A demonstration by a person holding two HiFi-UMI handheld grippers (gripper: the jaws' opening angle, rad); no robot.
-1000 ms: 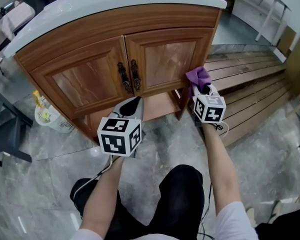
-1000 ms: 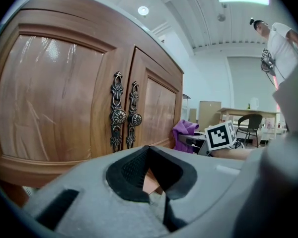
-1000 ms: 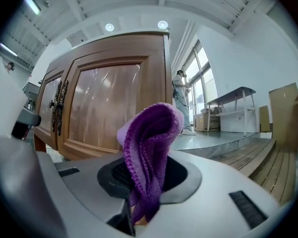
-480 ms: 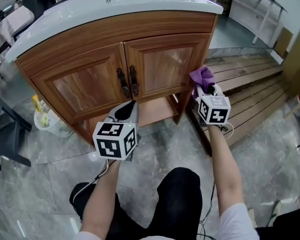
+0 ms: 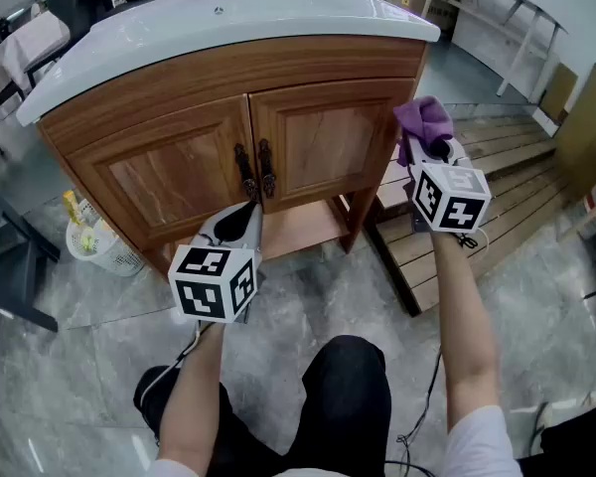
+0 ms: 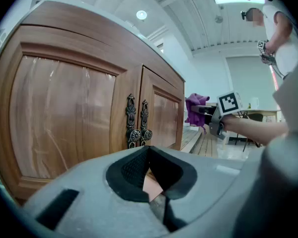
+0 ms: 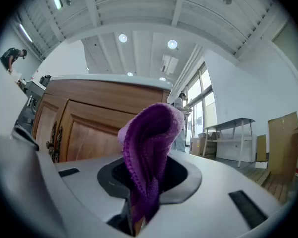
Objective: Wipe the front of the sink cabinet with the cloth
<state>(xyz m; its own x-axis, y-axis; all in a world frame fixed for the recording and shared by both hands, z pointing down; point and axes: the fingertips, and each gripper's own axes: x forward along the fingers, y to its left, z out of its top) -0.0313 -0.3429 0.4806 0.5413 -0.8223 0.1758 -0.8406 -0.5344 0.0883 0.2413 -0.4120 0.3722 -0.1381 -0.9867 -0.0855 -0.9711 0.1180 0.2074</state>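
The wooden sink cabinet (image 5: 228, 127) has two doors with dark ornate handles (image 5: 255, 170) under a white countertop (image 5: 228, 18). My right gripper (image 5: 429, 147) is shut on a purple cloth (image 5: 423, 122) (image 7: 149, 152), held up beside the cabinet's right front corner, at the height of the right door's upper part. Whether the cloth touches the wood I cannot tell. My left gripper (image 5: 240, 225) is shut with nothing in it, low in front of the cabinet below the handles (image 6: 137, 121). From the left gripper view the cloth (image 6: 193, 109) shows past the right door.
A white basket (image 5: 97, 238) with a yellow bottle sits on the marble floor left of the cabinet. Wooden slatted boards (image 5: 477, 197) lie to the right. A dark metal frame (image 5: 10, 256) stands at far left. An open shelf (image 5: 298, 222) runs under the doors.
My right gripper has risen with the cloth from the cabinet's lower right corner to the upper part of the right side. The left gripper has dropped back slightly.
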